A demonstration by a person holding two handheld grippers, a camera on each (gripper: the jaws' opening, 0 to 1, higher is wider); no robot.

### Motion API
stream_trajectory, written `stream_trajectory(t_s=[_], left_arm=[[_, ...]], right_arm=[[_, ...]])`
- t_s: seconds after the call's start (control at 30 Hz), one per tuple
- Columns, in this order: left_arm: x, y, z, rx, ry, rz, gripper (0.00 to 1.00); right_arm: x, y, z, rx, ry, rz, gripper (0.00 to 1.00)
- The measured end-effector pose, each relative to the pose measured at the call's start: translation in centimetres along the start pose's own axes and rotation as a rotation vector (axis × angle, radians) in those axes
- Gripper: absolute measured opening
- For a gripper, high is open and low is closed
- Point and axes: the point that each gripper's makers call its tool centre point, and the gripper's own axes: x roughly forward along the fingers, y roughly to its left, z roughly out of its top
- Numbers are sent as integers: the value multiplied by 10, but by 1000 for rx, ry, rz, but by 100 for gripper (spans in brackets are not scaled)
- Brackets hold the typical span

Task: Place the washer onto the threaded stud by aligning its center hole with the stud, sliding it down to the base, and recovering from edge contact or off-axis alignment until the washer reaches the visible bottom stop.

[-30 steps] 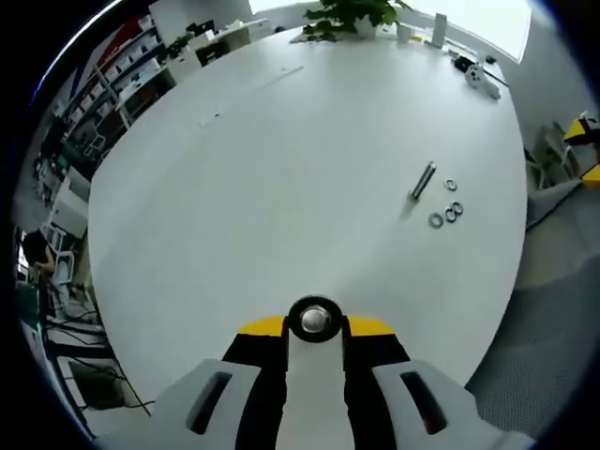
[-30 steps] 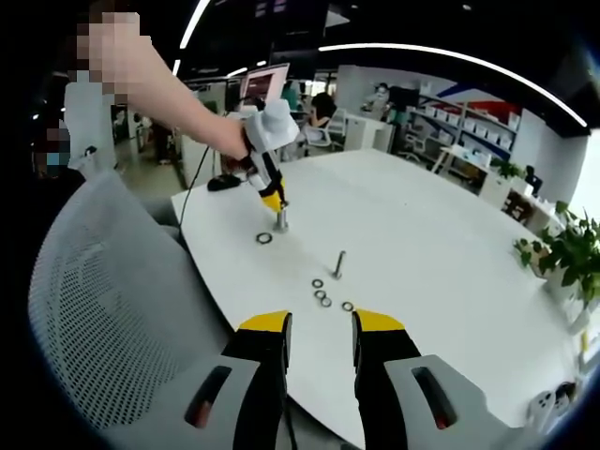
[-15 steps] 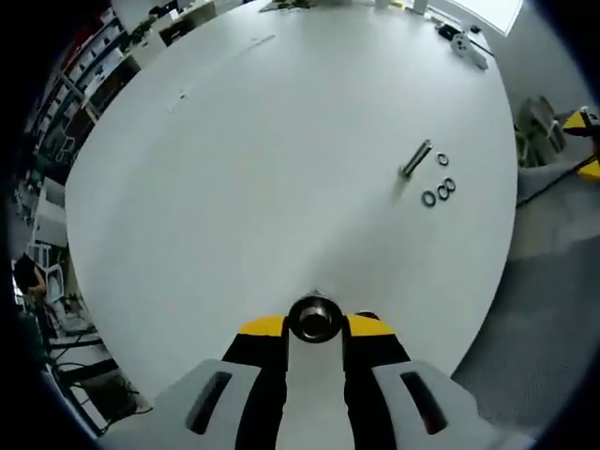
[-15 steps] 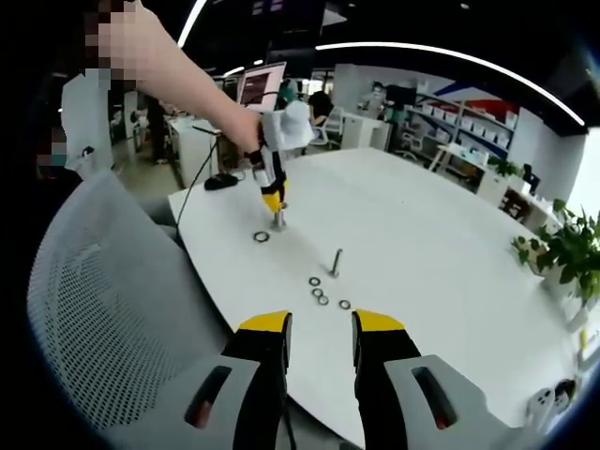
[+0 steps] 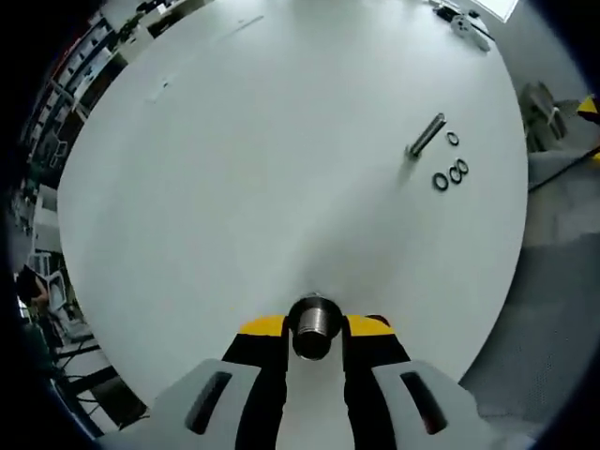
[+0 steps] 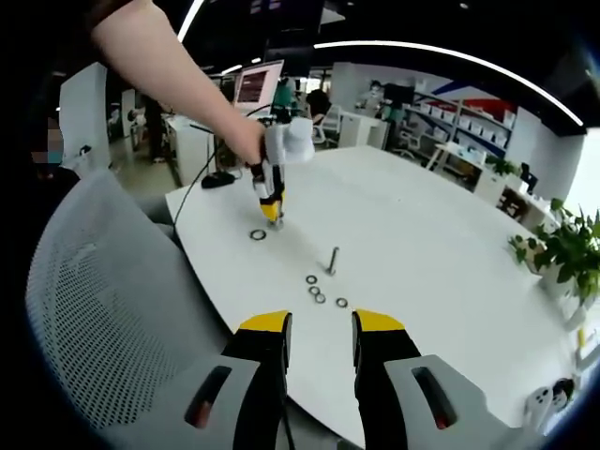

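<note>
My left gripper (image 5: 314,330) is shut on a threaded stud (image 5: 313,317), which I see end-on between the yellow-tipped jaws. In the right gripper view a person's hand holds that left gripper (image 6: 272,214) nearly upright, tips down on the white table (image 6: 422,244), with a loose washer (image 6: 257,234) lying just to its left. A second stud (image 6: 332,261) stands farther along the table, and several small washers (image 6: 317,292) lie near it. That stud (image 5: 427,136) and those washers (image 5: 448,175) also lie at the upper right of the left gripper view. My right gripper (image 6: 320,349) hangs open over the table's near edge, holding nothing.
A grey mesh chair back (image 6: 103,309) stands at the left, close to the right gripper. The person's bare arm (image 6: 169,84) reaches in from the upper left. A potted plant (image 6: 553,253) sits at the table's far right edge. The table's rim (image 5: 506,281) curves nearby, with grey floor beyond.
The left gripper has shifted a little to the right and stands more upright over the table, still holding the stud. The right gripper has barely moved.
</note>
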Motion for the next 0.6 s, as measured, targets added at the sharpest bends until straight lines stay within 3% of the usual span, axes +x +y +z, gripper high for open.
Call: stream_trajectory(t_s=[0.4, 0.6], left_arm=[[11, -2, -3, -1, -2, 6, 20], [10, -3, -3, -44, -28, 1, 20]], right_arm=[[0, -1, -1, -2, 7, -5, 28], [0, 0, -2, -5, 11, -2, 28]])
